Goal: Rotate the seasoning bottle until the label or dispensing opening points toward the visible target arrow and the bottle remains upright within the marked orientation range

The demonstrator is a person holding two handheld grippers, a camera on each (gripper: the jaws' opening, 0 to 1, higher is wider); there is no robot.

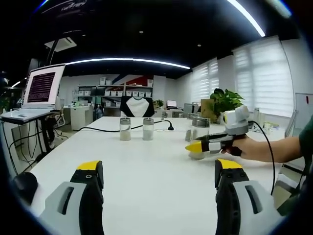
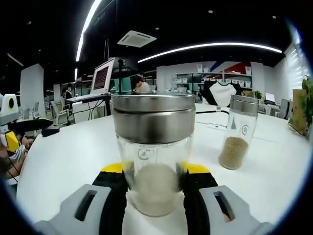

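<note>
Step in hand: right gripper point(image 2: 155, 193) has the seasoning bottle point(image 2: 154, 152) between its fingers, which look closed against the glass on both sides; grasp made, rotation apparently about to start or under way (judgement).
Bottle: upright, steel cap on top, pale powder in the lower part; stands on the white tabletop point(image 2: 73, 152) toward its right-hand edge in the left gripper view, where the right gripper reaches in from the right.
Label/opening: faint round mark on the glass faces the right gripper view; dispensing opening not visible.
Target arrow: cannot make one out on the tabletop.
Left gripper point(image 1: 159, 181): fingers wide apart, holding nothing, hovering over bare tabletop near the near edge.
Next move: a slow twist about the bottle's vertical axis, base kept flat so it does not tip; end heading cannot be judged without the arrow.
Nearby: second jar point(image 2: 238, 131) with tan granules just beside the bottle, could be nudged; two more jars point(image 1: 125, 129) toward the middle; black cable point(image 1: 102, 129) near the far edge; laptop point(image 1: 41, 90) on a stand off the far left corner.
</note>
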